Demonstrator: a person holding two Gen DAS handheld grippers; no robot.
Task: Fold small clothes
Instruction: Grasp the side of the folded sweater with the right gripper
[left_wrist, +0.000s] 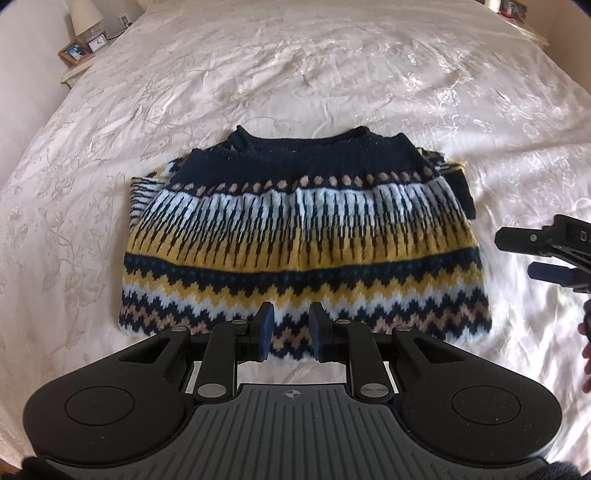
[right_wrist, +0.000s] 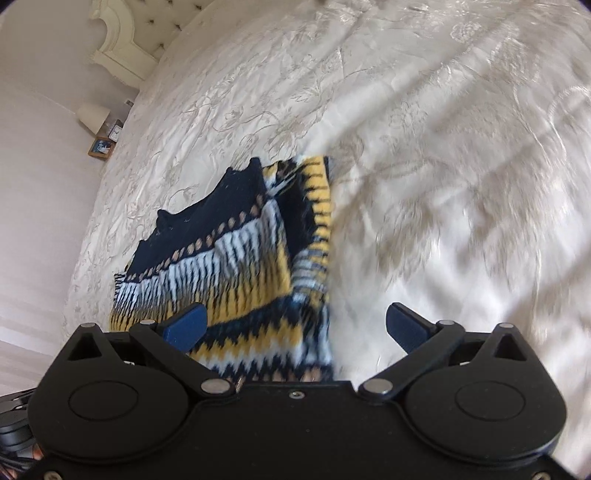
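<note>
- Left wrist view: knit sweater (left_wrist: 303, 236) lies flat mid-bed (left_wrist: 258, 74), sleeves tucked in at the sides, neckline on the far side from the left gripper (left_wrist: 291, 328). Fingers hover over the near hem, a narrow gap between them, holding nothing.
- Thick wool: soft, floppy, not slippery. Pinch the hem ribbing.
- Right wrist view: right gripper (right_wrist: 295, 326) at the sweater's right edge, fingers spread wide, empty. The folded-in sleeve (right_wrist: 314, 236) may slide out on lifting.
</note>
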